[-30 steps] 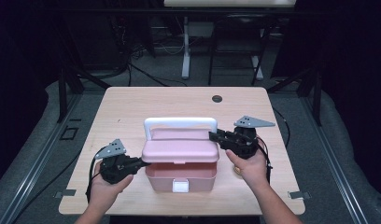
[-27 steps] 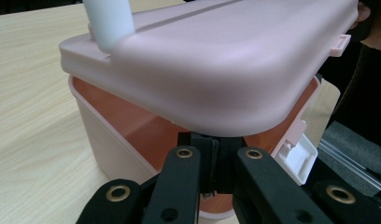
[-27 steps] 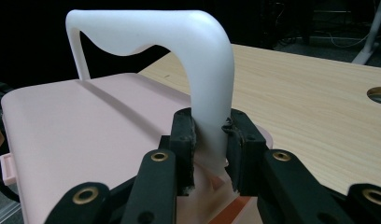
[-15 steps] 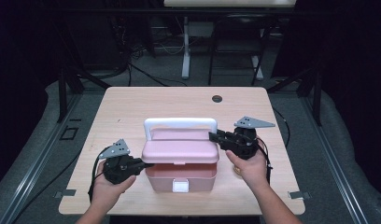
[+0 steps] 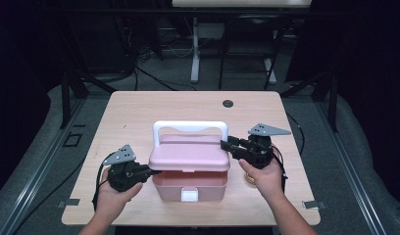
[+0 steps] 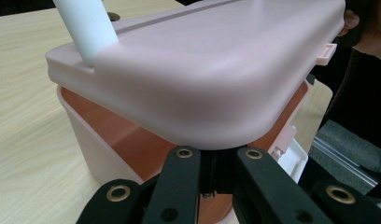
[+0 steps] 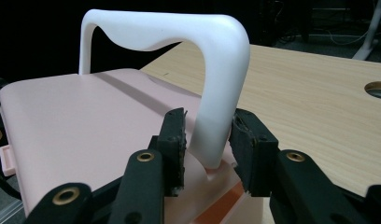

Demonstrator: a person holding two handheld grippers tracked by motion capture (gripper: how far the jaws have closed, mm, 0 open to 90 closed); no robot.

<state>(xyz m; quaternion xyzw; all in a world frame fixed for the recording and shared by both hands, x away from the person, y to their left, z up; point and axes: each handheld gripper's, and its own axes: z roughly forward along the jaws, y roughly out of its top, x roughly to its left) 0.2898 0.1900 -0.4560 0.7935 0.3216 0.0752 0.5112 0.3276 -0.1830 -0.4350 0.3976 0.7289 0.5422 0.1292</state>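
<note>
Nothing big has shifted since a second ago: both your hands sit where they were and the lid hangs at the same tilt, only your right gripper (image 5: 226, 147) has just been letting its fingers out a bit around the handle post. Biggest thing first, the light wood surface (image 5: 139, 112) carries the pink box (image 5: 188, 186) near your edge, roughly centred between your hands. Its lid (image 5: 190, 155) is lifted off the base on your side and sits tilted, so from the left gripper view you look straight under it into the orange-pink inside, with the base rim clear of the lid's underside. The white handle (image 5: 190, 126) stands upright on the lid's far side. Your left gripper (image 5: 150, 172) comes in from the left with its fingers drawn close together right at the lid's lower edge; whether they actually pinch that edge I can't tell, since the contact spot is tucked behind the fingers themselves. Your right gripper has the right post of the handle between its fingers, in the right gripper view the pads sit just beside it with slim gaps either side, so a loose straddle, not a squeeze. Smaller stuff: a white latch (image 5: 190, 195) on the box front, and a dark round hole (image 5: 228, 103) at the far edge of the surface.
</note>
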